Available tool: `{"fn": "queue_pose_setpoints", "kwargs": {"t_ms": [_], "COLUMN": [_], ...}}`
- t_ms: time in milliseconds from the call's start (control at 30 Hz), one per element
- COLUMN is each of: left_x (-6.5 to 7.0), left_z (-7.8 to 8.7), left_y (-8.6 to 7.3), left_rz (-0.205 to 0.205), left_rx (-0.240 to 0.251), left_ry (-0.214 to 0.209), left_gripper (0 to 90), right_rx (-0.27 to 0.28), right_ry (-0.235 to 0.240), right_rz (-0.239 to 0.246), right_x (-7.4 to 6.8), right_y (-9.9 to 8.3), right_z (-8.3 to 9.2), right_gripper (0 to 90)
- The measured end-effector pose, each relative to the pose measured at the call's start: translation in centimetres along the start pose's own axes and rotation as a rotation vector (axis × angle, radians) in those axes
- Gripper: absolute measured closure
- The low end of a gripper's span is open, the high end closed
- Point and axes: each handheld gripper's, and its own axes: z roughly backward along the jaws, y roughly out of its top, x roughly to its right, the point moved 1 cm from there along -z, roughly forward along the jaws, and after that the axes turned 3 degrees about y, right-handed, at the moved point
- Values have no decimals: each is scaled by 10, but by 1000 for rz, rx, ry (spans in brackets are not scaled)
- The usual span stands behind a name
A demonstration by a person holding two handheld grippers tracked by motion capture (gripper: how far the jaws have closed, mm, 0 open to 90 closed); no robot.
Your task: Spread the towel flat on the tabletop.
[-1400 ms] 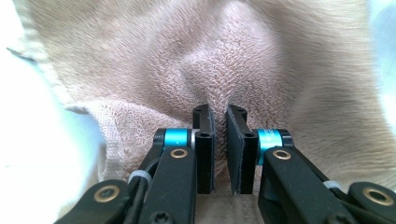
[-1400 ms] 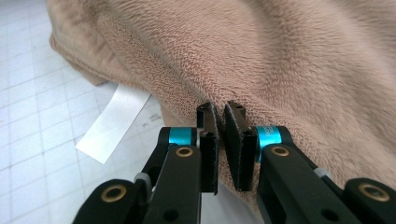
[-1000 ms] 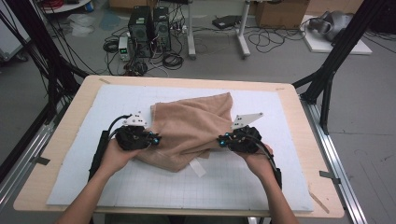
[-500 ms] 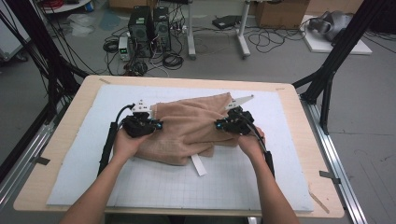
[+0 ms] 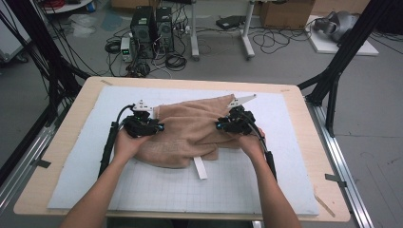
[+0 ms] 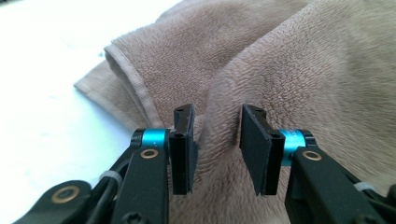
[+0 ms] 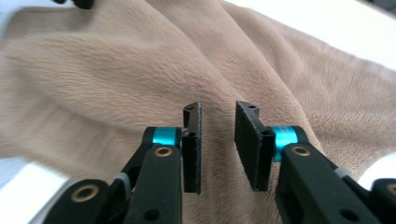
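A tan fluffy towel [image 5: 190, 135] lies bunched and partly folded on the white gridded mat [image 5: 166, 190]. A white label strip [image 5: 200, 167] sticks out from its near edge. My left gripper [image 5: 159, 127] rests at the towel's left side and my right gripper [image 5: 220, 126] at its right side, each held in a hand. The left gripper [image 6: 215, 116] has just been opening; its jaws stand apart around a raised ridge of towel [image 6: 299, 70] without pressing it. The right gripper [image 7: 218, 112] has also just been opening, jaws apart over a towel [image 7: 116, 70] fold.
The mat covers a wooden table [image 5: 304, 123]. Black frame legs [image 5: 332, 80] stand at the right and left corners. Computer towers [image 5: 152, 26] and cables lie on the floor beyond the far edge. Bare mat stretches in front of the towel.
Both hands carried the towel's near part toward the far side, folding it over, then stopped. The white label strip now lies exposed on the mat.
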Motion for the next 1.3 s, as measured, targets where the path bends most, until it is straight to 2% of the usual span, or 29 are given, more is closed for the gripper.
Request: {"fn": "queue_pose_setpoints", "kwargs": {"t_ms": [33, 200, 367, 433, 567, 633, 767, 1000, 1067, 1167, 1300], "left_x": [0, 6, 17, 20, 23, 22, 22, 22, 22, 20, 18], "left_z": [5, 27, 36, 36, 36, 34, 35, 36, 36, 34, 31], "left_y": [-1, -11, -26, -30, -39, -43, -47, -58, -60, -63, -67], "left_rz": [-4, -31, -73, -93, -92, -93, -82, -76, -78, -75, -65], "left_rx": [6, 35, 41, 22, 29, 10, 22, 16, 27, 4, -2], "left_ry": [-4, -12, -31, -33, -39, -45, -51, -57, -55, -49, -51], "left_gripper": [620, 550, 499, 487, 479, 479, 480, 481, 481, 485, 496], "right_rx": [7, 73, 59, 49, 40, 42, 31, 0, -8, -27, -53], "right_ry": [0, 12, 56, 61, 62, 62, 67, 71, 68, 75, 75], "right_rz": [23, 48, 56, 65, 55, 48, 42, 49, 60, 62, 69], "right_x": [-4, -26, -45, -49, -53, -53, -55, -59, -60, -61, -62], "right_y": [0, -7, -22, -28, -40, -45, -51, -53, -52, -53, -54], "right_z": [5, 27, 24, 19, 11, 9, 4, -3, -6, -12, -22], "right_gripper": [697, 635, 605, 605, 605, 606, 605, 601, 607, 623, 638]}}
